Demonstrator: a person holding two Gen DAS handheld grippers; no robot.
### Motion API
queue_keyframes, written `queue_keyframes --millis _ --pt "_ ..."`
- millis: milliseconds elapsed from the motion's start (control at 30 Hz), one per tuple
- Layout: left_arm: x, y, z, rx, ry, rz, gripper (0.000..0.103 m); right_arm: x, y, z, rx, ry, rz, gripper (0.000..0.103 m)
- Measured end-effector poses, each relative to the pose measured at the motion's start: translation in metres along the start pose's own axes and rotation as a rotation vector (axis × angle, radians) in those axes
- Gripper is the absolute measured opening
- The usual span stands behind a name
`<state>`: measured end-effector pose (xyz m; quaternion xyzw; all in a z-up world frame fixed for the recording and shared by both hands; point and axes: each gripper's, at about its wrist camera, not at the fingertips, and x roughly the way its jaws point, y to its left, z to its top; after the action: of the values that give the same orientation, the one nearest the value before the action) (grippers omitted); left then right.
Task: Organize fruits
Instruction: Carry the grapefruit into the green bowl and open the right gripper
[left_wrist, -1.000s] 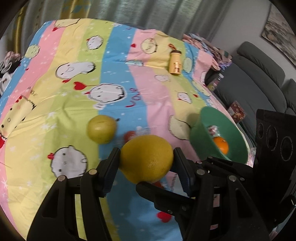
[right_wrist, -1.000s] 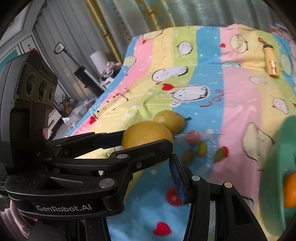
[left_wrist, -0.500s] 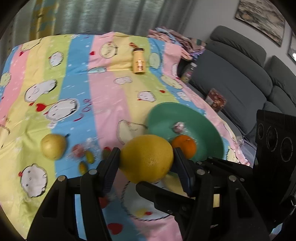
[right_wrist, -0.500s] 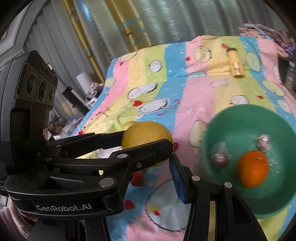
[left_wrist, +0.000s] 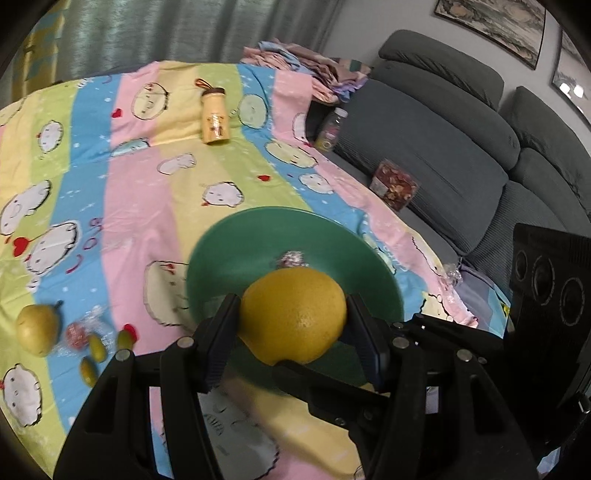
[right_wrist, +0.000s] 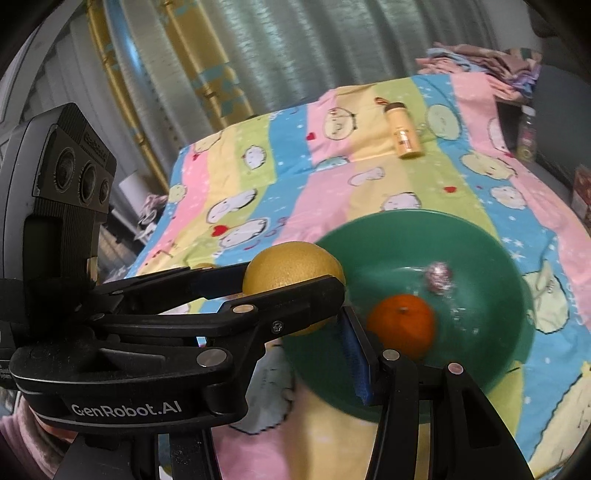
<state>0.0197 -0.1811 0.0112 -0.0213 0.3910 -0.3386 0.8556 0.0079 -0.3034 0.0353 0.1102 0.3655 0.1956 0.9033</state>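
Observation:
My left gripper (left_wrist: 291, 332) is shut on a large yellow grapefruit (left_wrist: 293, 314) and holds it over the near rim of the green bowl (left_wrist: 229, 243). In the right wrist view the same grapefruit (right_wrist: 291, 266) sits between the left gripper's fingers, left of the bowl (right_wrist: 491, 254), which holds an orange (right_wrist: 402, 325) and a foil-wrapped candy (right_wrist: 437, 277). Only one blue-padded finger (right_wrist: 356, 358) of my right gripper shows, so I cannot tell how its jaws stand. A yellow pear (left_wrist: 37, 328) lies at the far left on the cloth.
Small wrapped candies and little green fruits (left_wrist: 92, 343) lie beside the pear. A yellow bottle (left_wrist: 214, 118) lies at the back of the striped cartoon tablecloth (left_wrist: 129, 203). A grey sofa (left_wrist: 461, 147) with a jar (left_wrist: 330, 129) and a snack box (left_wrist: 393, 184) stands on the right.
My left gripper has carried the grapefruit rightward from beside the pear to above the bowl. The right gripper has swung along with it, so the bowl now fills its view.

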Motion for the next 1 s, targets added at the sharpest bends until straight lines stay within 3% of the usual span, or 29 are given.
queue_keyframes --millis 300,1000 --pt "0.031 0.0 0.006 -0.041 0.067 -0.055 0.058 0.007 -0.026 0.002 0.024 0.042 -0.04 0.051" --pt "0.049 0.008 0.007 -0.08 0.124 -0.065 0.058 0.017 -0.03 0.005 0.032 0.096 -0.099 0.051"
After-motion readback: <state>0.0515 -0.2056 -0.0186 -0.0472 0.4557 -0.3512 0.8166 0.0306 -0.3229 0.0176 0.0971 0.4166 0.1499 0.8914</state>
